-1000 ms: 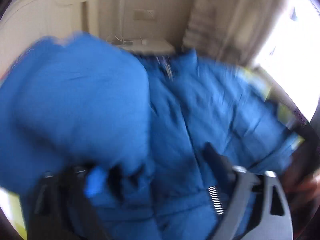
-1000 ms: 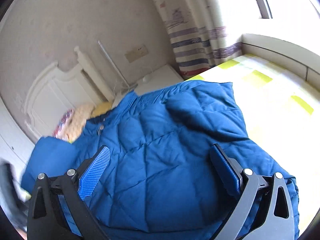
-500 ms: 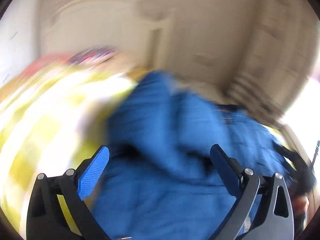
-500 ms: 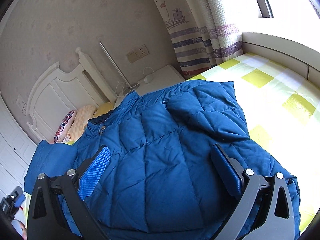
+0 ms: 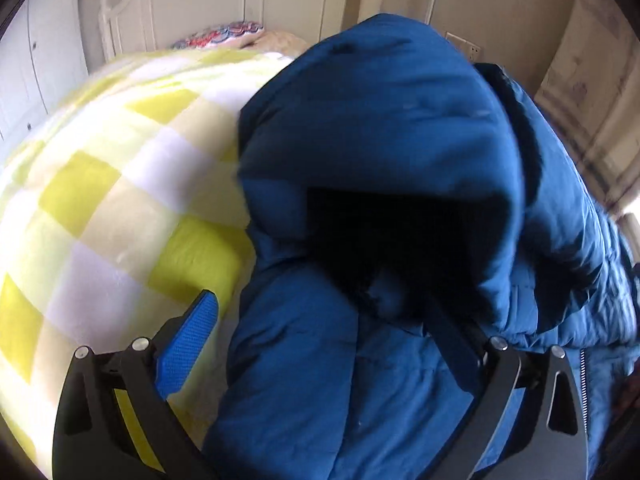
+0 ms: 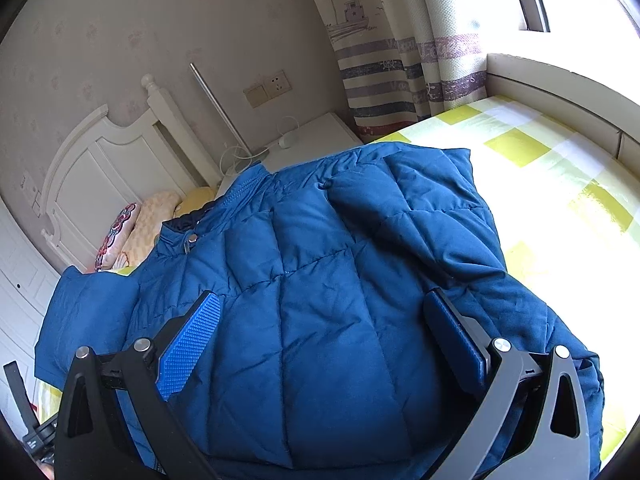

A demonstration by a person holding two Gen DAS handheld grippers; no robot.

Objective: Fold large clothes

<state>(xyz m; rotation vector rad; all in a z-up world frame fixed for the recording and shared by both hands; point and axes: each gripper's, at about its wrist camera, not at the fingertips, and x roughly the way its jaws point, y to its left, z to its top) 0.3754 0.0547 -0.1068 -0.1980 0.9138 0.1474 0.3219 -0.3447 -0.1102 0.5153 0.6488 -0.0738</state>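
Left wrist view: left tool [image 5: 324, 320] jaws spread wide, nothing gripped; blue puffer jacket [image 5: 380, 128] fills 12 to 5 o'clock, hood bunched up front, lying on the yellow-checked bed [image 5: 100, 184] at 9 o'clock. Right wrist view: right tool [image 6: 320, 320] also spread, empty, hovering over jacket [image 6: 320, 280]; headboard [image 6: 92, 168] at 10 o'clock, curtain [image 6: 400, 60] at 1 o'clock.

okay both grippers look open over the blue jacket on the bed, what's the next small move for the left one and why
Probably lower the left hand-held gripper and close on the raised sleeve in front of it. That sleeve bulges up over the blue puffer jacket instead of lying flat, while the other sleeve is already folded across. The right hand-held gripper hangs open, holding nothing.
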